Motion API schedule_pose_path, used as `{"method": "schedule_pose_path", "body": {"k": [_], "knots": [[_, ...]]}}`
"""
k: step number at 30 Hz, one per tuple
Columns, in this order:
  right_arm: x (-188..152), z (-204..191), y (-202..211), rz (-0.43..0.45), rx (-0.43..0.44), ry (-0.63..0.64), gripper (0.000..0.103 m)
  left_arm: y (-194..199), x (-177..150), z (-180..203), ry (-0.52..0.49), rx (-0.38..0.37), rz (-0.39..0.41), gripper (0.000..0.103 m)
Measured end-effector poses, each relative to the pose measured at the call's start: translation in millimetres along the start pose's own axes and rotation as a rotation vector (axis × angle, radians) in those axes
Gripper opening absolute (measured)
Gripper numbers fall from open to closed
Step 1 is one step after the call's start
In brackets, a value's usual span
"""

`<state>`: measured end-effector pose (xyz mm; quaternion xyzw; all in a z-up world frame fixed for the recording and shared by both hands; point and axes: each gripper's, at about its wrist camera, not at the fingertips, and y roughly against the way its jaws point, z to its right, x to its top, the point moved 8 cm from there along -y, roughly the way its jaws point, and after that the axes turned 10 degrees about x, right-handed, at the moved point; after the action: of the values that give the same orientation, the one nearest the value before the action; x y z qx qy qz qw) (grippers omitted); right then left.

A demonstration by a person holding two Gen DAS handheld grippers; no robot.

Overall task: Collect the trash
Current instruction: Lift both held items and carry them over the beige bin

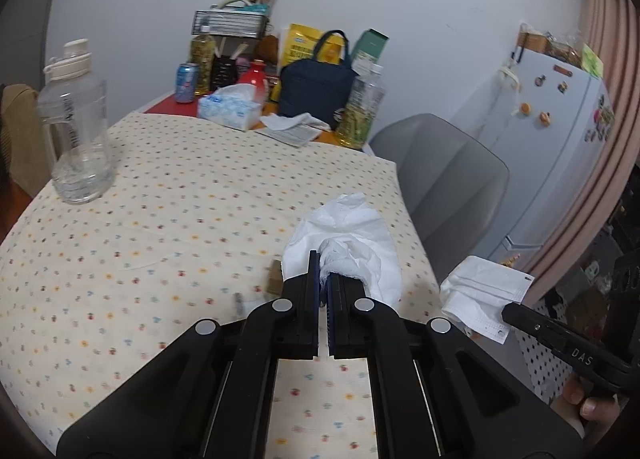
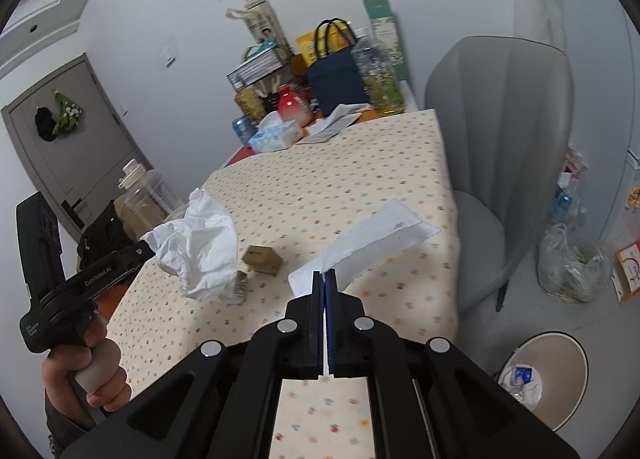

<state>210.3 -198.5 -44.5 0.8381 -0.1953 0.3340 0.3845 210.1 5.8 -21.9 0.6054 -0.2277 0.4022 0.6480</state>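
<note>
i see a table under a cream cloth dotted with small coloured prints (image 1: 168, 219). on it stand a clear plastic jug with a white lid (image 1: 78, 127), a small brown cardboard box (image 2: 262, 259) and a small crumpled silvery scrap (image 2: 239, 286). at the far end sit a blue-and-white tissue pack (image 1: 230, 107) and a navy lunch bag (image 1: 316, 89).

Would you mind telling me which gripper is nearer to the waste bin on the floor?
Right. The right gripper, shut on a face mask, is at the table edge beside the waste bin. The left gripper, holding crumpled tissue, is farther across the table.
</note>
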Motion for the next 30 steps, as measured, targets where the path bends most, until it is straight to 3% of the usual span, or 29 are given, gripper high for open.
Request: {"method": "schedule_pose_path", "body": {"k": [15,30], "knots": [[-15,102,72,0.087,-0.137,-0.141,0.002,-20,-20,108,-0.132,-0.12,-0.047,0.003],[-53,201,94,0.096,-0.219,-0.323,0.002,-61,-60,191,-0.24,-0.172,-0.146,0.003]]}}
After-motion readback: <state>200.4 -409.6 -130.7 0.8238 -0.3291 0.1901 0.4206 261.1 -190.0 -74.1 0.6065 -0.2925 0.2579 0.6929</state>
